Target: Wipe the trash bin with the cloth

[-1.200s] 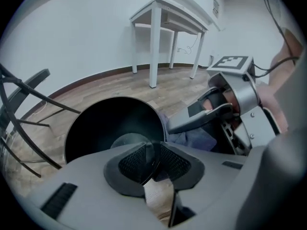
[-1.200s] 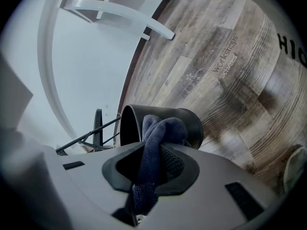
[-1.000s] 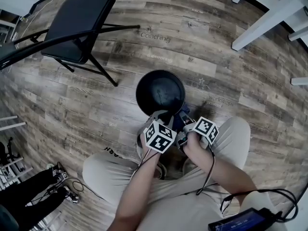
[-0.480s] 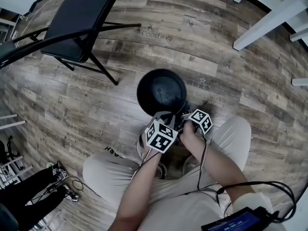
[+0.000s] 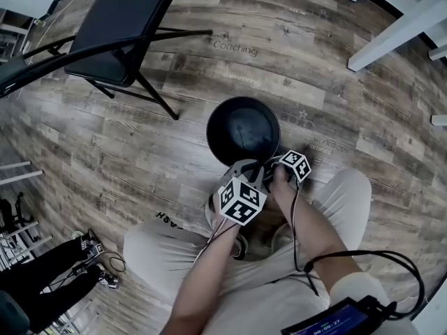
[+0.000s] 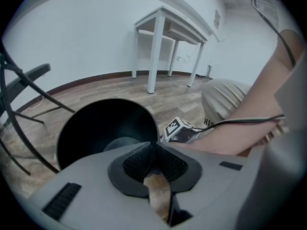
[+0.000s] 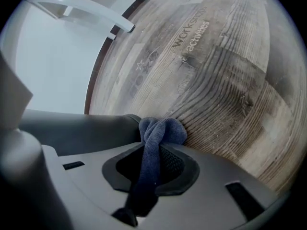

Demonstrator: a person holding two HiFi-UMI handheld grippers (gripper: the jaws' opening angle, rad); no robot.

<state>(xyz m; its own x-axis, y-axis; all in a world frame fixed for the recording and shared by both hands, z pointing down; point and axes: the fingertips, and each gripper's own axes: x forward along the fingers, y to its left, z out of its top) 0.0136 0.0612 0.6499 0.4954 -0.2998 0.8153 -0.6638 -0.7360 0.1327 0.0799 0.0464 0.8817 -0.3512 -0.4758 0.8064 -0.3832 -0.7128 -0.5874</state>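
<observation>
1. Wood-plank floor [image 5: 140, 145] carries the black trash bin [image 5: 243, 130], upright by the person's knees.
2. Left gripper [image 5: 244, 166]: its fingers, which have just been closing, pinch the bin's near rim.
3. Right gripper [image 5: 274, 167]: its fingers pinch the blue cloth [image 7: 160, 131], bunched against the bin's outer wall.

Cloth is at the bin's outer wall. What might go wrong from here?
1. Only a small bunch of cloth pokes past the jaws of the right gripper, so their hard tips may scrape the trash bin instead.
2. That bunch sits close to the floor and may drag over it, picking up dirt.
</observation>
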